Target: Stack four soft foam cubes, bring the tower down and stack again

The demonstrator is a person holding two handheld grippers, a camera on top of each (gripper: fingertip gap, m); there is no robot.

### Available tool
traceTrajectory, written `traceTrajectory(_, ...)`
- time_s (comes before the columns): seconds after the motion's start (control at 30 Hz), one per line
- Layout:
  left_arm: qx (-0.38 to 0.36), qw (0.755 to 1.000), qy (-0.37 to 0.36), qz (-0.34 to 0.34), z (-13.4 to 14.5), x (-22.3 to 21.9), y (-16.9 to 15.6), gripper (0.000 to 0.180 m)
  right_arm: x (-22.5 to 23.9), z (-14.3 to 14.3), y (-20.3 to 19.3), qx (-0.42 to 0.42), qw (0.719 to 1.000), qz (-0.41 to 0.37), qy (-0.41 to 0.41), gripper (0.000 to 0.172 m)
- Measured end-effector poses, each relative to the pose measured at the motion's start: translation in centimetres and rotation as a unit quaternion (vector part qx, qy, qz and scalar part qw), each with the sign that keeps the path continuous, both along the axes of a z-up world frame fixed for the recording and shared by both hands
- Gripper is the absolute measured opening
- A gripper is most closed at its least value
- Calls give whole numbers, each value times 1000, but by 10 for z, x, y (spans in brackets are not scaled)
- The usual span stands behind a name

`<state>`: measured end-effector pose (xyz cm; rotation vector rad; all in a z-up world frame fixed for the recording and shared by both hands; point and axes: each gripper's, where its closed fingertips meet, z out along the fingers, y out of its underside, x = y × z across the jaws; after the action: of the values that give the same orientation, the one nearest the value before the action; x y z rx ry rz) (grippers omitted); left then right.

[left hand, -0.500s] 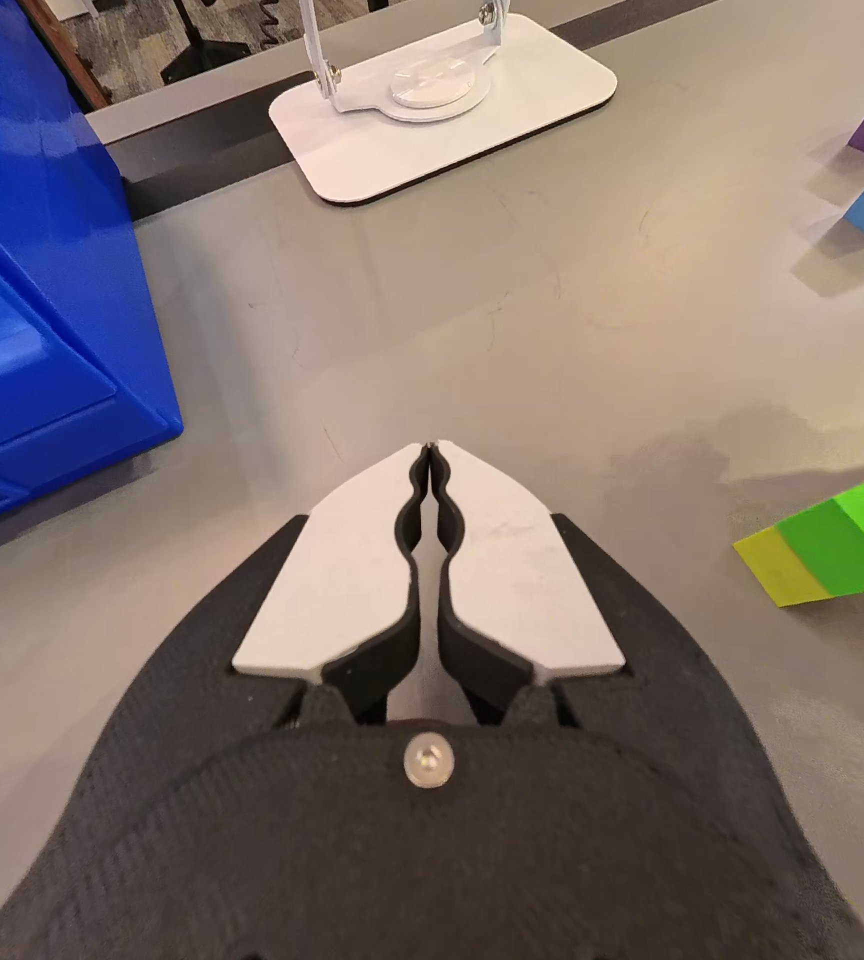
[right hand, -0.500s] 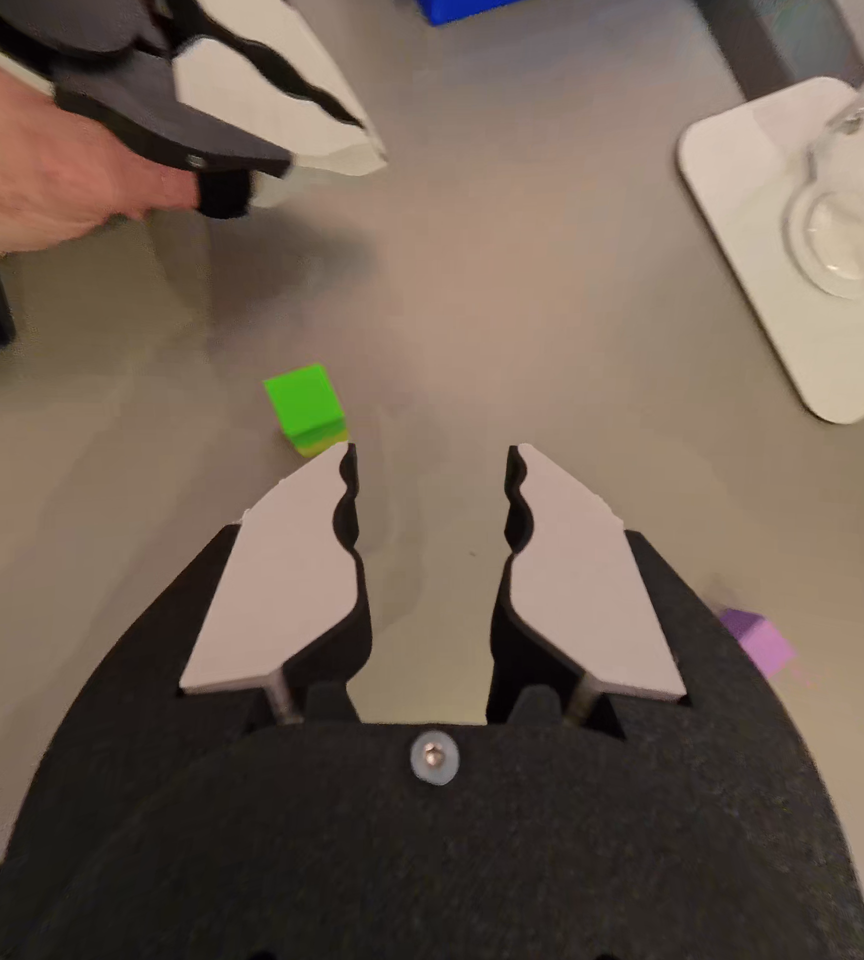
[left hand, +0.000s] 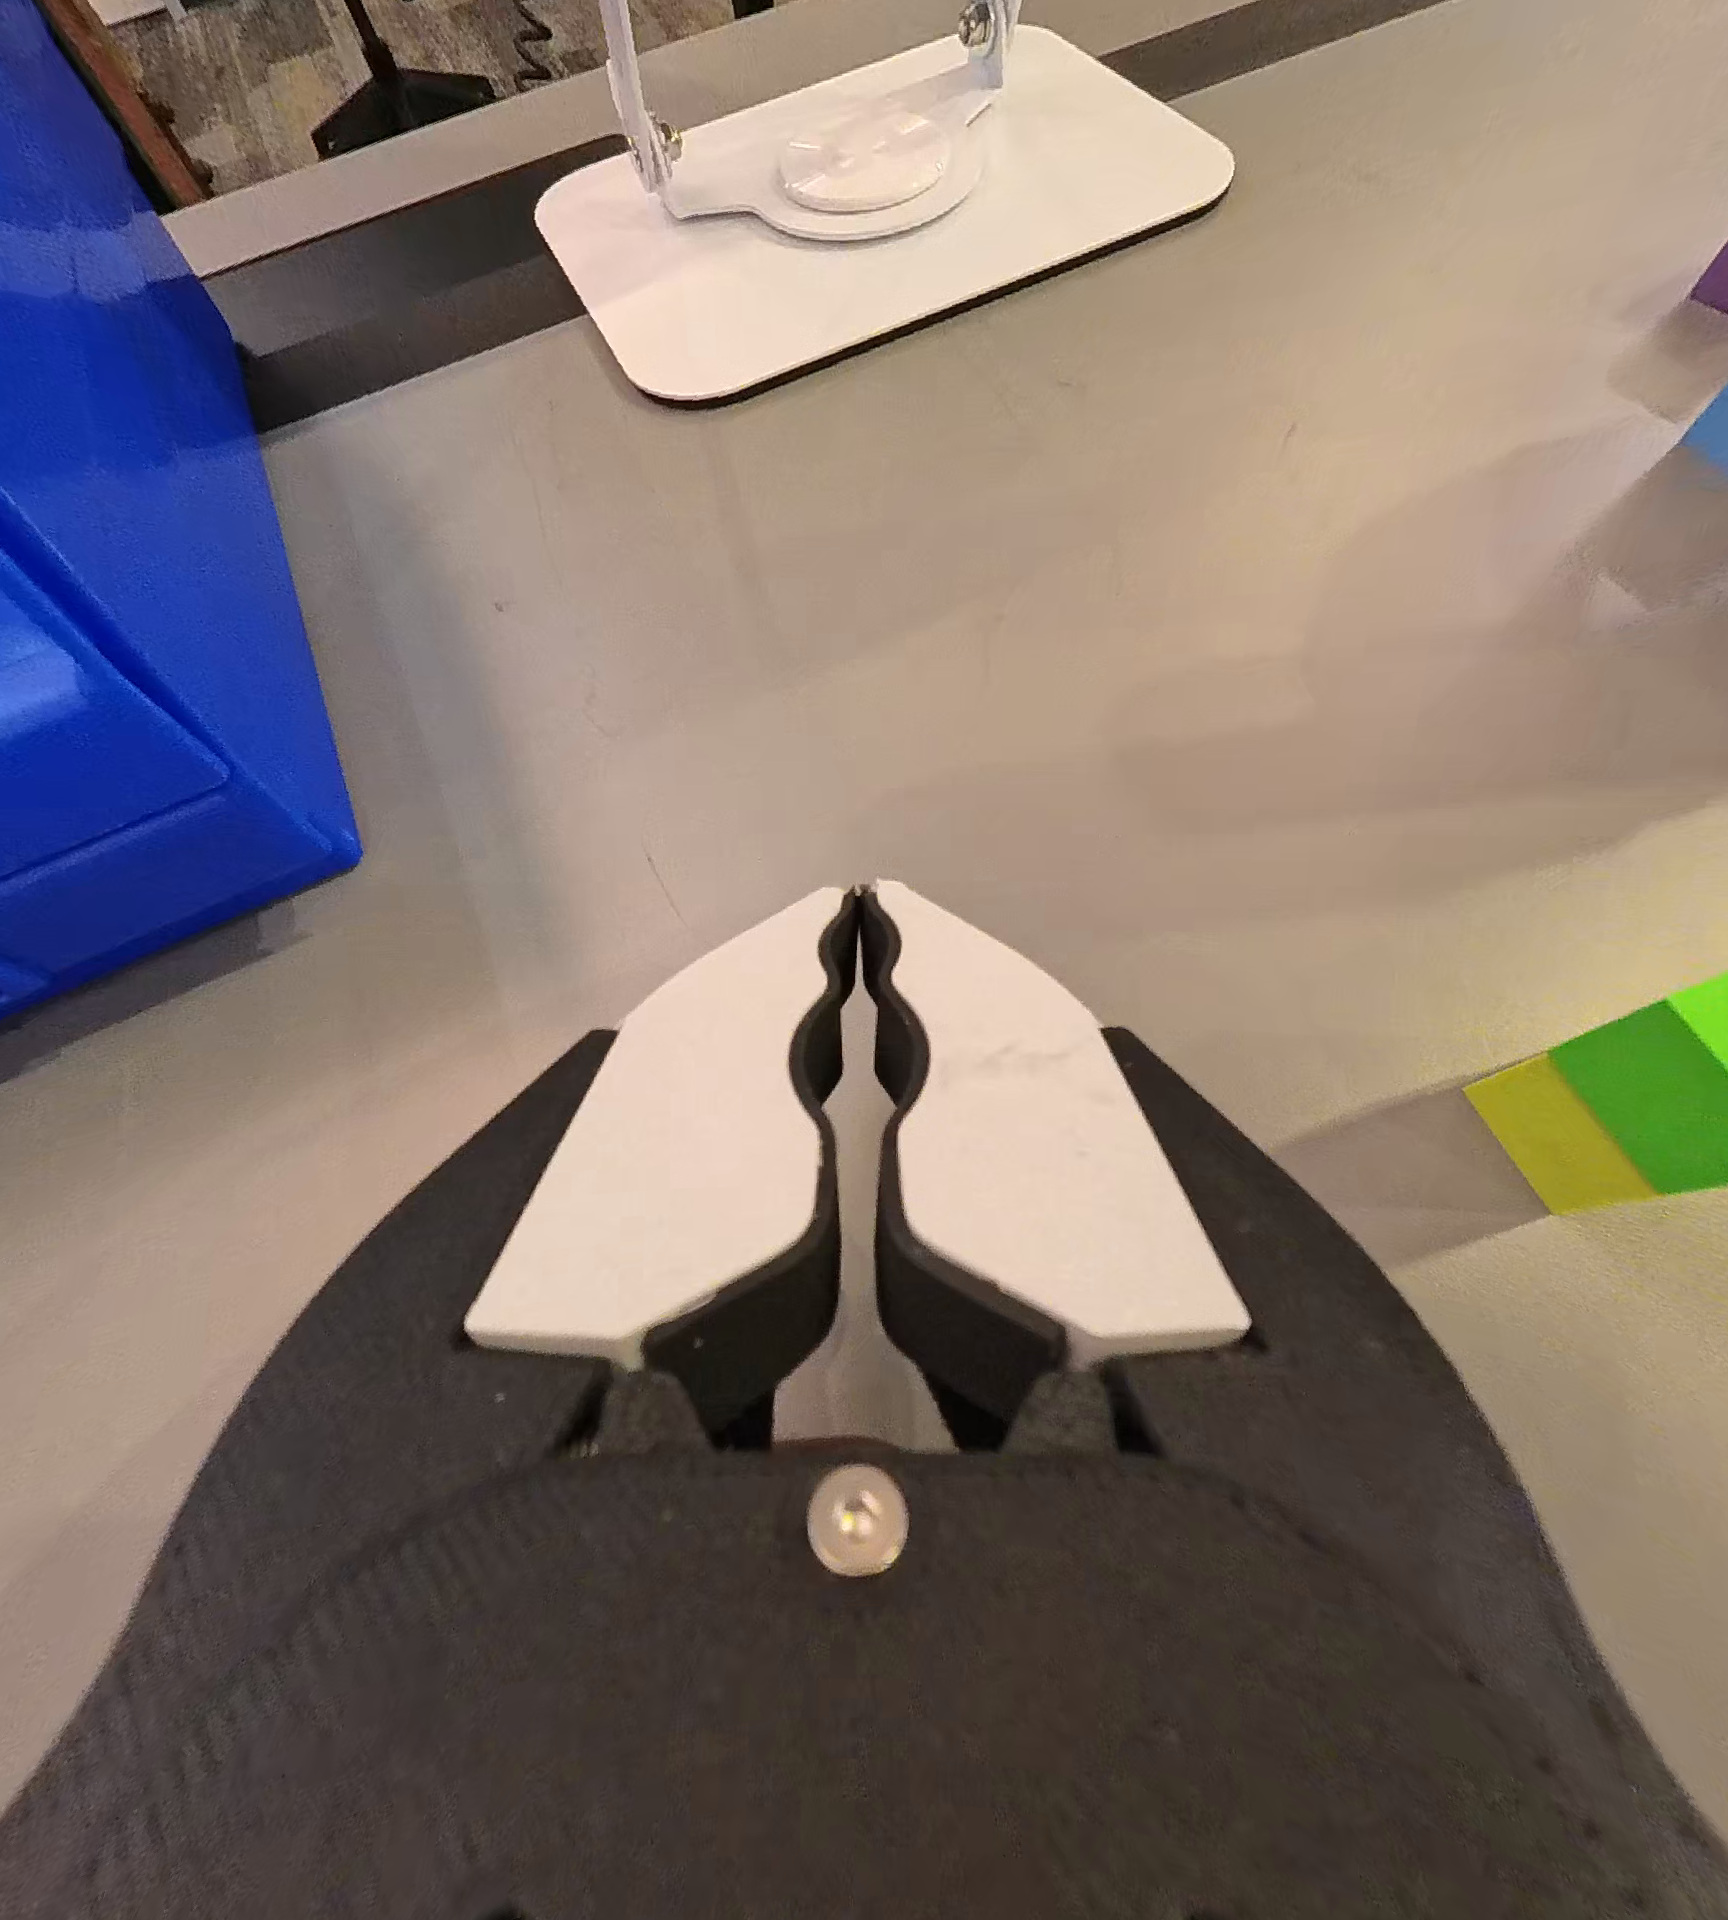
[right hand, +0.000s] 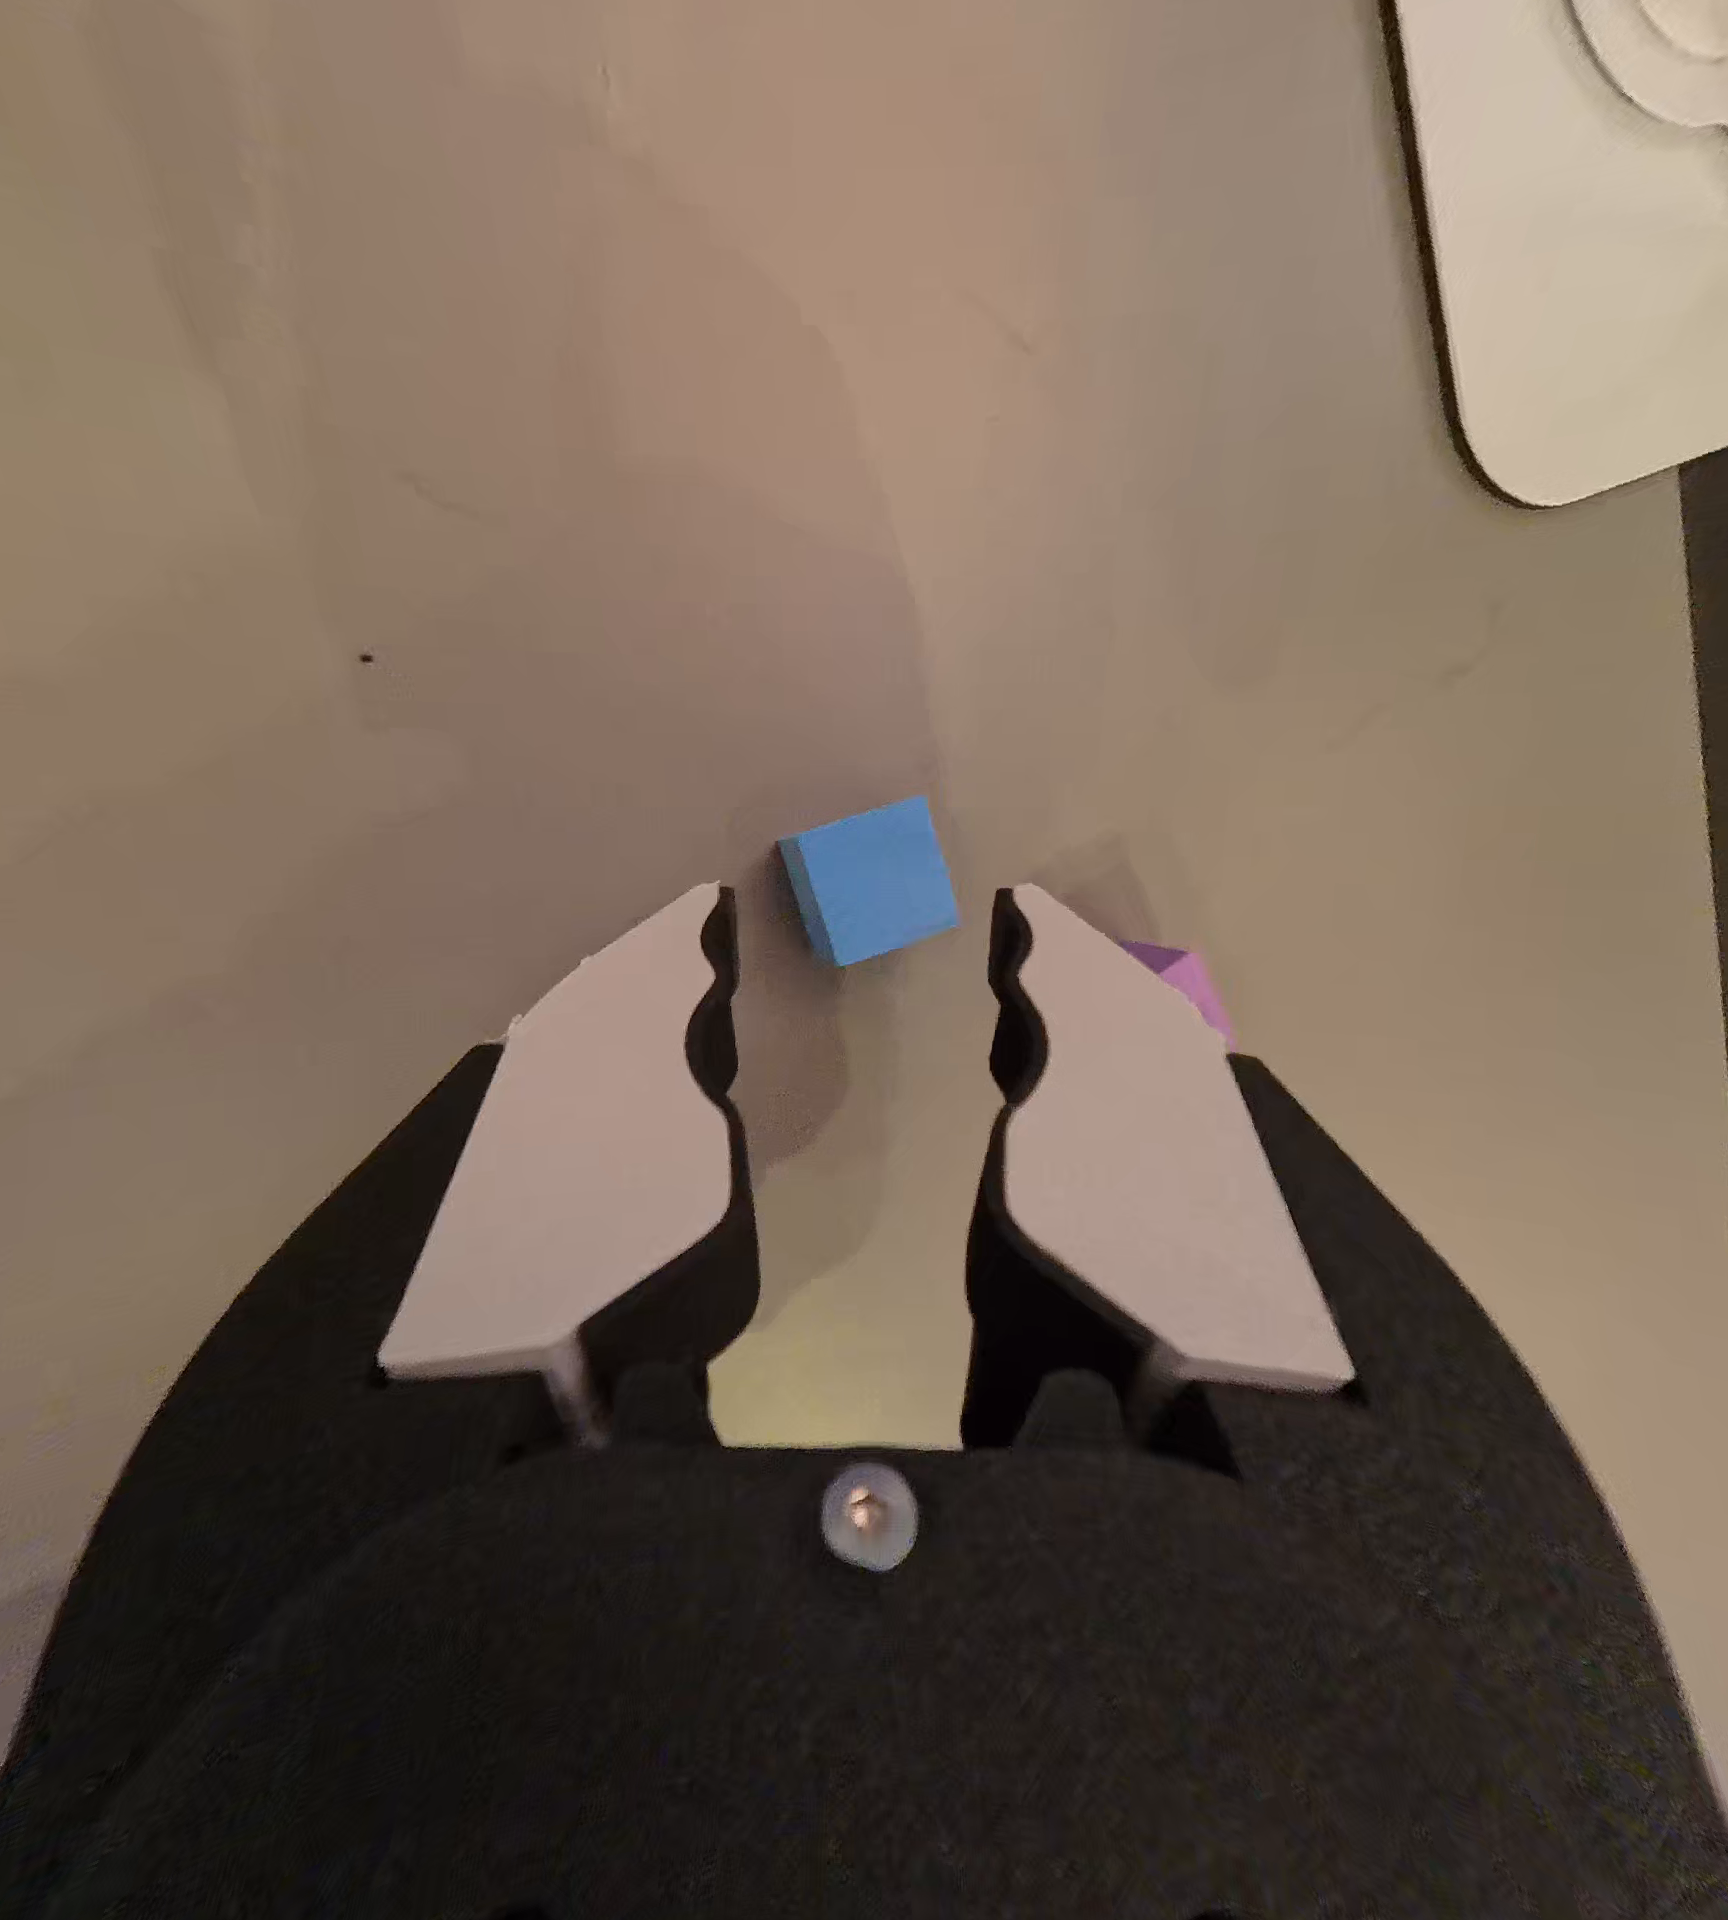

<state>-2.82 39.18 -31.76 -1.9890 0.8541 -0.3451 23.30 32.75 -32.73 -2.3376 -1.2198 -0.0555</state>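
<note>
Progress looks partial: green cube (left hand: 1712, 1081) sits on yellow cube (left hand: 1556, 1138), a stack of 2, while blue cube (right hand: 868, 881) and purple cube (right hand: 1192, 982) lie loose on the table (left hand: 943, 644). Right gripper (right hand: 858, 902) hovers spread above blue, gripping nothing. Left gripper (left hand: 860, 891) is clenched, bare. No legible writing shows.

Light: warm and even on the desk (left hand: 943, 644) in the left wrist view; dimmer and browner in the right wrist view.
Shadows: soft and broad across the desk; a dark one beside the blue cube (right hand: 870, 881).
Glare: pale sheen on the blue bin (left hand: 60, 520).
Blur: smeared streaks at right in the left wrist view.
Distortion: wide-angle stretching at the edges.
</note>
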Motion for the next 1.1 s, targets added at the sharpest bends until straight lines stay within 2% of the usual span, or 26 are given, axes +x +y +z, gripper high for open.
traceTrajectory(0.13, 0, 1000, 5, -2, -1, 1, 0, 0, 2, -13, 5, -17, 1000, 6, 2, 32)
traceTrajectory(0.23, -1, 1000, 6, -3, -2, 1, 0, 0, -3, -9, 5, -16, 1000, -8, 25, 29)
traceTrajectory(0.33, -4, 1000, 2, -4, -1, 1, 0, 0, -25, 10, -1, -10, 998, -17, 55, 29)
traceTrajectory(0.47, -5, 1000, -4, -3, 0, 1, 0, 0, -86, 46, -24, -4, 995, 14, 101, 29)
traceTrajectory(0.6, -2, 1000, -5, -3, 0, 0, 0, 0, -142, 66, -47, -5, 992, 48, 114, 29)
traceTrajectory(0.87, -3, 1000, -16, -5, 2, 0, 0, 0, -190, 57, -53, -10, 996, 46, 69, 29)
traceTrajectory(1.1, -8, 1000, -25, -6, 3, 0, 0, 0, -195, 49, -49, -21, 998, 27, 54, 29)
